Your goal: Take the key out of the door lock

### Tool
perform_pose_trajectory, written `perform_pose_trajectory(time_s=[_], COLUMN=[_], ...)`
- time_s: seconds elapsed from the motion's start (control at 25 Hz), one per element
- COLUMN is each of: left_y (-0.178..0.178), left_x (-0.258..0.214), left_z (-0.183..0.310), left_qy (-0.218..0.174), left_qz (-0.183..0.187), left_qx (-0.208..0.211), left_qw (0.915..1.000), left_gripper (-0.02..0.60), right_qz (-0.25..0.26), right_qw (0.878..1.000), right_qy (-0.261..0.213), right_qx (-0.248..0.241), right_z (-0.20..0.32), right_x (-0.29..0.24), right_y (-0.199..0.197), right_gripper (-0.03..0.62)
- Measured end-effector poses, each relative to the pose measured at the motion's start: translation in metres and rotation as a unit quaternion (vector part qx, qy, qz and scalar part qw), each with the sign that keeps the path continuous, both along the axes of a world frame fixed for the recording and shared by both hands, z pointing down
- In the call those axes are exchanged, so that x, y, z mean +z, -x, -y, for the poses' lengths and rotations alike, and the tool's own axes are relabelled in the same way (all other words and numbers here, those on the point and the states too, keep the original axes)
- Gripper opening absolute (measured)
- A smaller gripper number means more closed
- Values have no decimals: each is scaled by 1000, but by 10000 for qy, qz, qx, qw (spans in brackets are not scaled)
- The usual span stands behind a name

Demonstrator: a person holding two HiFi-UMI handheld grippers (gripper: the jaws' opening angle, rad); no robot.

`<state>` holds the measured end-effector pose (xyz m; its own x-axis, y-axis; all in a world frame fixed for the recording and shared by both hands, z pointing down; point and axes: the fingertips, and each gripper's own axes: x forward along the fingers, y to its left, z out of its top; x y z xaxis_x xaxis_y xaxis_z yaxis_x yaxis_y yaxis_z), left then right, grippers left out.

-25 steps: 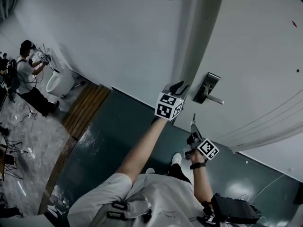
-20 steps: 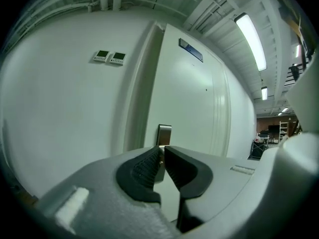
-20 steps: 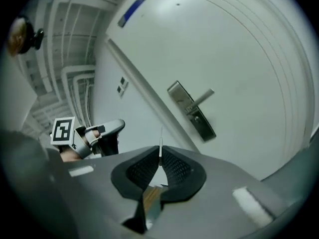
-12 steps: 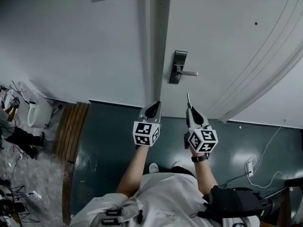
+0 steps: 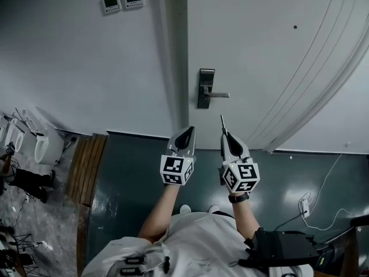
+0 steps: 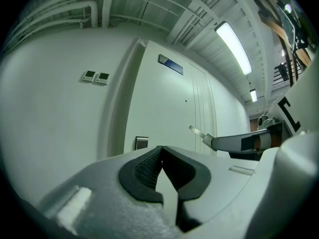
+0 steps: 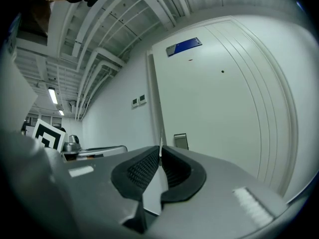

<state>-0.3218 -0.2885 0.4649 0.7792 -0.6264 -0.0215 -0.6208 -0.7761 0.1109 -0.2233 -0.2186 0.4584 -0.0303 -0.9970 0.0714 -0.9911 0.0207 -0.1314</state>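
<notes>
Two sets of tongs, raised side by side before a white door (image 5: 259, 68). Left tongs (image 5: 186, 133): pads pressed fully together, nothing between them. Right tongs (image 5: 225, 135): clamped on the key (image 5: 221, 122), with the thin blade sticking out past the tips and pointing up toward the door.

Key out of the lock, in the air below and slightly right of the lock plate (image 5: 205, 79), well apart from it. Lever handle (image 5: 218, 95) level, pointing right, away from the door's edge. From the right tongs' own view, key blade (image 7: 161, 138) edge-on between the dark ribbed pads, lock plate (image 7: 180, 140) just beside it in the background.

Blue sign (image 7: 184, 46) near the top of the door. Pair of small wall panels (image 5: 122, 0) high on the pale wall (image 5: 86, 68), left of the door frame. Dark green floor (image 5: 132, 172) below, wooden strip (image 5: 86, 160) along its left edge.
</notes>
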Motion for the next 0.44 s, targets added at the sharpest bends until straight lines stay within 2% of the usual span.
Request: perform_pose_trajectory(time_s=[0.28, 0.44], left_y=[-22, -32], left_x=[-13, -15], left_z=[-7, -6], left_qy=[-162, -41], left_qz=[-44, -166], left_qx=[4, -17], left_qw=[9999, 9999], left_gripper=[2, 2], right_qz=[24, 49], right_qw=[10000, 9999], right_qy=[69, 117], right_qx=[15, -1], right_z=[-9, -10], right_x=[4, 8], right_y=[-16, -24], right_gripper=[25, 25])
